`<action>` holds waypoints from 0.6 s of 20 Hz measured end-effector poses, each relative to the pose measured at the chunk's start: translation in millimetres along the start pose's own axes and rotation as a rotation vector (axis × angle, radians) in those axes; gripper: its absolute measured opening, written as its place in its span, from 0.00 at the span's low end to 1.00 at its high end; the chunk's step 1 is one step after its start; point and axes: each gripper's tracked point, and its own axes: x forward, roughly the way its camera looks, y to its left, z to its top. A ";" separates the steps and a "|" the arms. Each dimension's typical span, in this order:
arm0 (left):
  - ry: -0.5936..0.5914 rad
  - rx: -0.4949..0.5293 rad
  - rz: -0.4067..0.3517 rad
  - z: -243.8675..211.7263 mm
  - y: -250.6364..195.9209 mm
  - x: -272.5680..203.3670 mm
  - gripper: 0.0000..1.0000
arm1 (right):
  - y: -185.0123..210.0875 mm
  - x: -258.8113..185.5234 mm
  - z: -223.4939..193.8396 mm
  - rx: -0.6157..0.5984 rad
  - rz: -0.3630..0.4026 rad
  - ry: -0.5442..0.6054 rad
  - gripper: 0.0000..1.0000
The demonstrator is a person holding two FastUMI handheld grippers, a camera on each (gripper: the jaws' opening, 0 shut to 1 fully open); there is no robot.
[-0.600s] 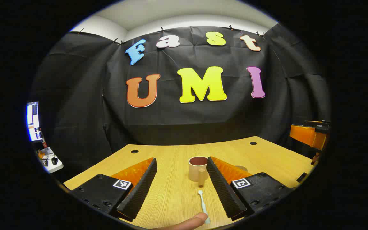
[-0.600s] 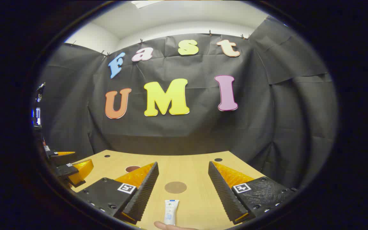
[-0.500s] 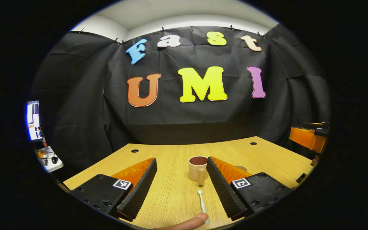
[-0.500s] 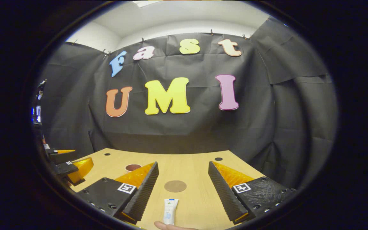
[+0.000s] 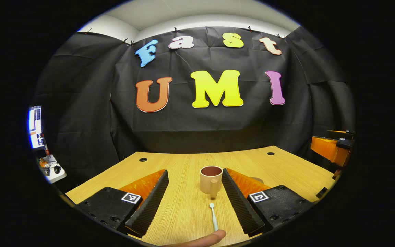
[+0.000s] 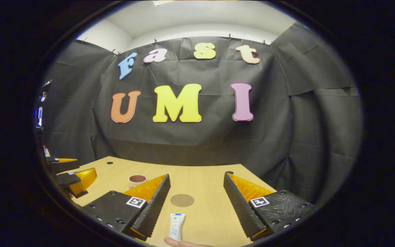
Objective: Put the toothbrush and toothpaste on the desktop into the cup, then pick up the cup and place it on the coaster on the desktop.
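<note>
A beige cup with a dark red inside stands upright on the wooden desktop, its handle toward me. A white toothbrush lies in front of it, between the fingers of my open left gripper. In the right gripper view, a white toothpaste tube lies flat between the fingers of my open right gripper. A round brown coaster sits just beyond the tube. The cup shows at the left there, partly hidden by my finger. Both grippers hold nothing.
A fingertip pokes in at the bottom of the left gripper view, another in the right. The other gripper hovers at the desk's left edge. Cable holes mark the desktop's far side. A side table stands left.
Both views have shifted slightly: the cup and toothbrush sit a little more to the left, the toothpaste and coaster too. More of the cup shows in the right gripper view. Grippers stay open.
</note>
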 end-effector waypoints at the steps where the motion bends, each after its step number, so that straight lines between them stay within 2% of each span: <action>1: 0.006 -0.003 0.000 -1.2 0.6 -0.3 0.99 | -1.0 1.2 -1.0 -0.003 -0.007 0.003 0.94; 9: 0.081 -0.016 -0.002 -27.2 -1.3 10.6 0.99 | -5.1 6.5 -14.4 0.007 -0.010 0.042 0.94; 12: 0.166 -0.093 -0.048 -53.4 -13.7 14.7 0.99 | -1.1 10.4 -28.5 0.038 0.008 0.082 0.95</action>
